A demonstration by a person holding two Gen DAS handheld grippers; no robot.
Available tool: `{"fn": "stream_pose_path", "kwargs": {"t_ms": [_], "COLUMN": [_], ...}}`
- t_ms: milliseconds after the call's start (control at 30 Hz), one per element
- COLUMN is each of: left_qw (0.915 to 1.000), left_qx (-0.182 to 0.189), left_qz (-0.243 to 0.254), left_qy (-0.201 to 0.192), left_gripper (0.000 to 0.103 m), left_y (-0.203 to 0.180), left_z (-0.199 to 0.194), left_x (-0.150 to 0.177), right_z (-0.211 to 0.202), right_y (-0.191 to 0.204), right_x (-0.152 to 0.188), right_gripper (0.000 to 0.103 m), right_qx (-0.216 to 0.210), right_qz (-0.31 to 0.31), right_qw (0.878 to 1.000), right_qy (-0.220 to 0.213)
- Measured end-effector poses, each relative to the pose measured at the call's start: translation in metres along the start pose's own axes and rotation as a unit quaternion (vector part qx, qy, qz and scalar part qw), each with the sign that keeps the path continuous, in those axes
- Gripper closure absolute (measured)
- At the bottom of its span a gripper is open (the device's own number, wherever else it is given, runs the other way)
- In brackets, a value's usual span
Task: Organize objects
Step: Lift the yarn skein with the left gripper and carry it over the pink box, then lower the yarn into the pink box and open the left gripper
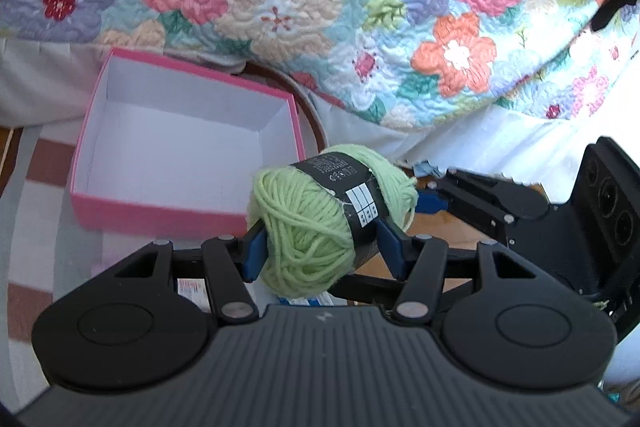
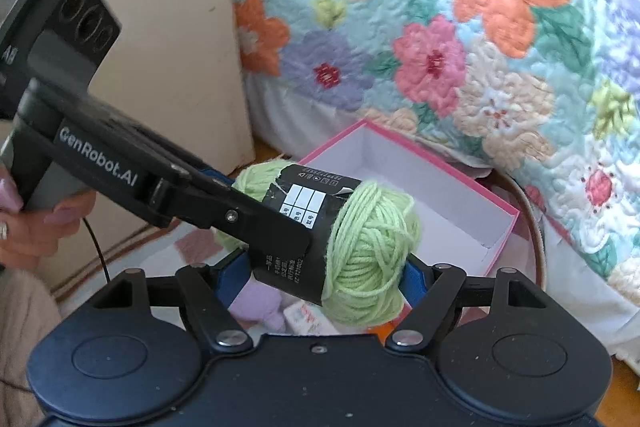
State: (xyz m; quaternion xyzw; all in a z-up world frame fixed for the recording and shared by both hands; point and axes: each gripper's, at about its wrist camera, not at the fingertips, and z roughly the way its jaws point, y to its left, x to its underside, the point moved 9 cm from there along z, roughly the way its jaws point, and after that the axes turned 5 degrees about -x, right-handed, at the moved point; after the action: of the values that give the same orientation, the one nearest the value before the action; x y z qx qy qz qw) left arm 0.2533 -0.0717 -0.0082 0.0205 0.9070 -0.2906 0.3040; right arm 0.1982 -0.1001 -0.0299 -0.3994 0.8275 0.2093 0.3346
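Observation:
A light green yarn ball [image 1: 304, 227] with a black paper band hangs in the air, just right of an open pink box [image 1: 160, 217] with a bare white inside. My left gripper [image 1: 322, 251] is shut across the ball's middle, a blue pad on each side. The right gripper's blue finger [image 1: 430, 203] reaches in from the right and presses the ball's far end. In the right wrist view my right gripper [image 2: 324, 271] is shut on the yarn ball [image 2: 368, 251] lengthwise, with the pink box [image 2: 505, 243] right behind it. The left gripper's finger [image 2: 256, 215] crosses the band from the left.
A floral quilt [image 1: 360, 7] drapes over the bed behind the box. A cardboard panel [image 2: 172, 67] leans at the left. A striped rug [image 1: 48, 163] and wooden floor [image 1: 440, 231] lie below. A lilac soft item [image 2: 256, 303] and a small packet [image 2: 308, 319] lie under the yarn. A hand [image 2: 36, 227] holds the left gripper.

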Motion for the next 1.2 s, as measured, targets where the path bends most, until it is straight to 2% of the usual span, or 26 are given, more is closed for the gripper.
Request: {"fn": "stream_pose_path", "kwargs": {"t_ms": [333, 533, 667, 767, 967, 1067, 1133, 1200], "left_qw": [0.9998, 0.9989, 0.9984, 0.9985, 0.9981, 0.9967, 0.9955, 0.9954], "left_qx": [-0.012, -0.028, -0.027, -0.028, -0.029, -0.053, -0.07, -0.07], "left_qz": [0.01, 0.02, 0.007, -0.001, -0.009, -0.005, 0.0, -0.013], "left_qy": [0.016, 0.031, 0.049, 0.048, 0.054, 0.062, 0.063, 0.064], "left_gripper": [0.047, 0.048, 0.048, 0.048, 0.048, 0.048, 0.048, 0.048], "left_y": [0.016, 0.033, 0.047, 0.058, 0.077, 0.088, 0.094, 0.1], "left_z": [0.06, 0.102, 0.13, 0.148, 0.193, 0.209, 0.216, 0.221], "left_x": [-0.032, -0.053, -0.058, -0.063, -0.077, -0.076, -0.073, -0.071], "right_z": [0.041, 0.068, 0.089, 0.103, 0.135, 0.155, 0.168, 0.177], "right_y": [-0.051, -0.088, -0.105, -0.12, -0.15, -0.158, -0.155, -0.152], "right_x": [-0.011, -0.008, -0.005, -0.004, -0.002, 0.002, 0.004, 0.005], "right_gripper": [0.02, 0.02, 0.021, 0.024, 0.028, 0.029, 0.029, 0.029], "right_qx": [0.014, -0.028, -0.022, -0.018, 0.022, 0.033, 0.047, 0.062], "right_qz": [0.042, 0.098, 0.113, 0.131, 0.148, 0.156, 0.142, 0.115], "right_qw": [0.999, 0.995, 0.993, 0.991, 0.989, 0.987, 0.988, 0.99], "right_qy": [0.017, 0.012, 0.01, 0.002, 0.01, 0.029, 0.047, 0.057]}}
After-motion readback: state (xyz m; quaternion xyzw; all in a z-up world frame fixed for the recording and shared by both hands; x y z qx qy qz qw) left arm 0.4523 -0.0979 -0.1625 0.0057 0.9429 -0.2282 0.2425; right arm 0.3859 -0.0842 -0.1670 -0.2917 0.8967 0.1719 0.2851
